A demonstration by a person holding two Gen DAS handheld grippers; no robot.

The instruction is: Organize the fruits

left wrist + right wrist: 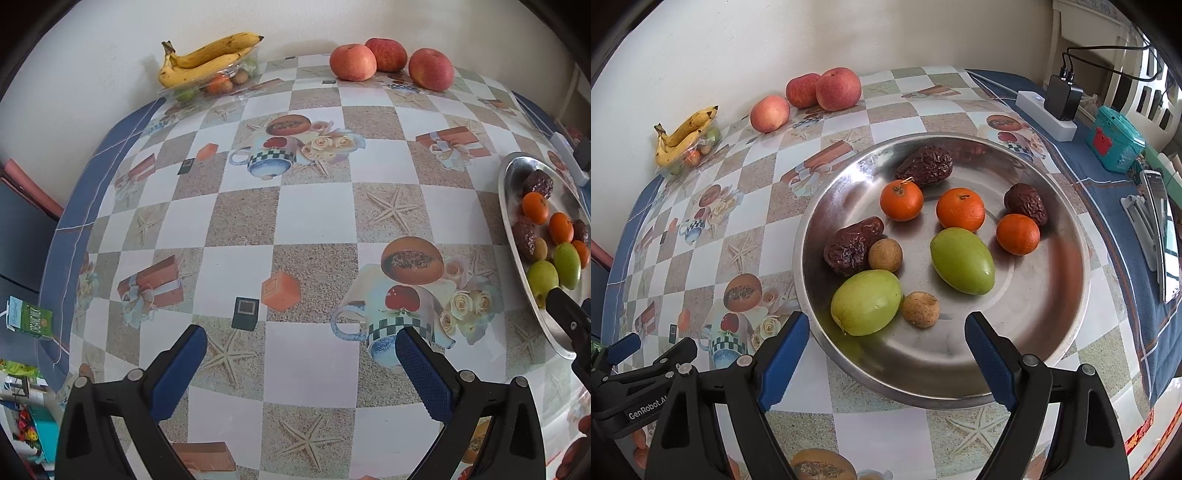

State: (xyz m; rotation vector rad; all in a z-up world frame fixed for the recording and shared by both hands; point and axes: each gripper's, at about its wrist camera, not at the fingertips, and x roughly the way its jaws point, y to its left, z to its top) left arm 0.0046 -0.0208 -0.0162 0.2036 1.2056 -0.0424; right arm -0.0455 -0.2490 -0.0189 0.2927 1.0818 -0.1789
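A steel plate (1049,302) holds small fruits: three oranges (960,209), two green fruits (866,302), three wrinkled dark dates (851,246) and two small brown round fruits (919,309). My right gripper (886,343) hovers open over the plate's near rim, nothing between its fingers. My left gripper (299,369) stands open above the bare tablecloth, left of the plate (511,206). Three apples (352,62) sit at the far edge by the wall. Bananas (207,59) rest on a clear tray of small fruits (221,83) at the far left.
The patterned tablecloth (295,221) covers the table against a white wall. On the right lie a white power strip with a black charger (1062,98), a teal box (1115,142) and a phone on a stand (1161,236). A milk carton (29,317) shows off the table's left edge.
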